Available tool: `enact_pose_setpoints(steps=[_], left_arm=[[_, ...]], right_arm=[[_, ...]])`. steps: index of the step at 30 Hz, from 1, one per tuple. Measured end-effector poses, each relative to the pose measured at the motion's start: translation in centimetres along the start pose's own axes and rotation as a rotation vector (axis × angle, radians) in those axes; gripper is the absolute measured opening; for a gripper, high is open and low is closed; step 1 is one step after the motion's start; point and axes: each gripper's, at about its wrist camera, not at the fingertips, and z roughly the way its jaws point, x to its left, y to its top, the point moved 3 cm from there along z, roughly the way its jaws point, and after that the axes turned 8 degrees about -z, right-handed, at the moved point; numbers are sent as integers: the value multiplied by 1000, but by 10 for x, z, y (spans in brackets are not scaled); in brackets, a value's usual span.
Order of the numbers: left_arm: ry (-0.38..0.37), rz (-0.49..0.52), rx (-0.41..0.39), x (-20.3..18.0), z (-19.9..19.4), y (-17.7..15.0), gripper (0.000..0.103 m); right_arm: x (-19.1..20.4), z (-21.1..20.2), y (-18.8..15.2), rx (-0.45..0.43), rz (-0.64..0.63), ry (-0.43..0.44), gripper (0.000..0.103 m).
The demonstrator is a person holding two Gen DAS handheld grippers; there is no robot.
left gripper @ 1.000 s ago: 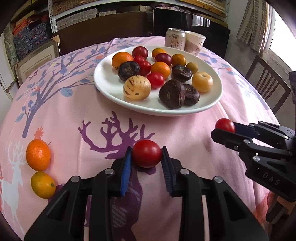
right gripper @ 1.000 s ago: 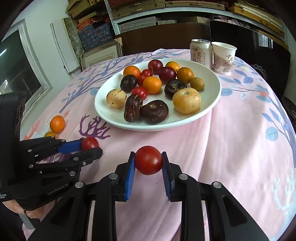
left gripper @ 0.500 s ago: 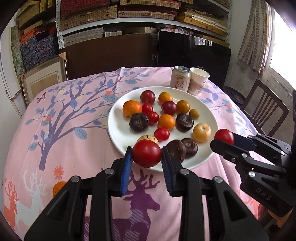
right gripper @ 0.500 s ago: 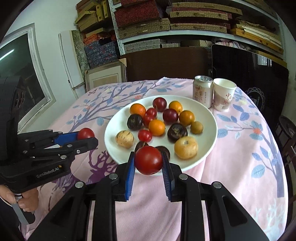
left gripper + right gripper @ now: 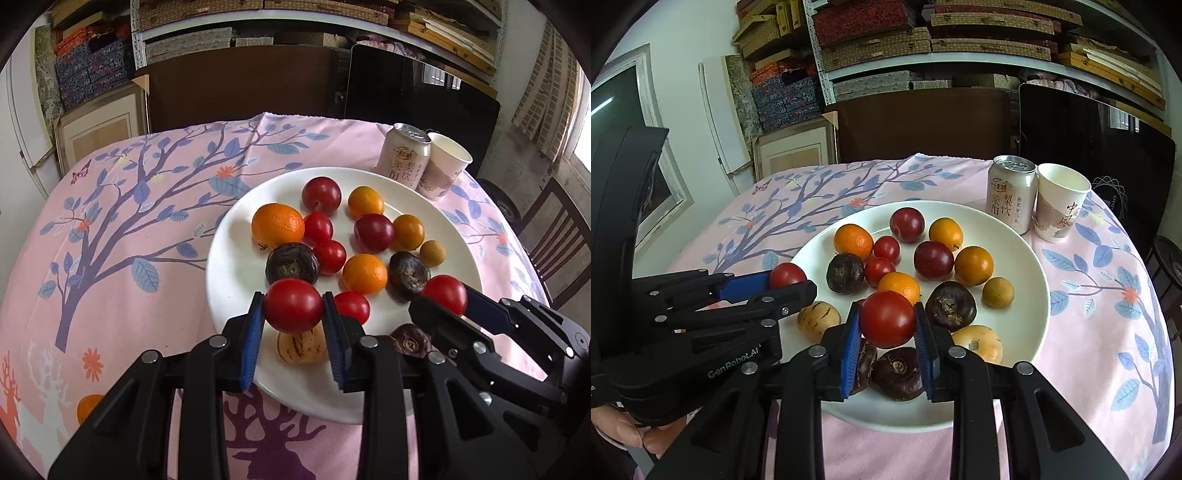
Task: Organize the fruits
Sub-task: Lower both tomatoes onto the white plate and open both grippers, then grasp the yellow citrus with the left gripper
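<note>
A white plate (image 5: pixel 229 266) (image 5: pixel 1027 325) on the pink tablecloth holds several fruits: oranges, red tomatoes, plums, dark brown fruits and a striped yellow one. My left gripper (image 5: pixel 293 306) is shut on a red tomato (image 5: pixel 293 305) and holds it above the plate's near left part; it also shows in the right wrist view (image 5: pixel 788 282). My right gripper (image 5: pixel 887 320) is shut on another red tomato (image 5: pixel 887 319) above the plate's near middle; it also shows in the left wrist view (image 5: pixel 443 301).
A drink can (image 5: pixel 1010 194) and a paper cup (image 5: pixel 1060 201) stand just behind the plate at the right. An orange (image 5: pixel 88 406) lies on the cloth at the near left. Chairs, a dark panel and shelves stand behind the table.
Both grippers have risen and moved forward with their tomatoes, from above the cloth in front of the plate to above the plate's near part.
</note>
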Motion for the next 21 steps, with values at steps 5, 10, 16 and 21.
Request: enact_pose_setpoints(steps=[5,10,16,21], left_arm=[[19,-5,-46,7,-4,1,78],[26,27,-53,18,-24,-7,81],[53,23,-64,54,-53,-32,82],[74,7,-86,85,-77,-59,89]], right_arm=[[-16,4,-5,-4,90,-15,46],[-16,-9,-15,-5,81,-16,56],[-8,-31,-32,-10,87,-13,64],[2,-42,-49,12,100,-9,71]])
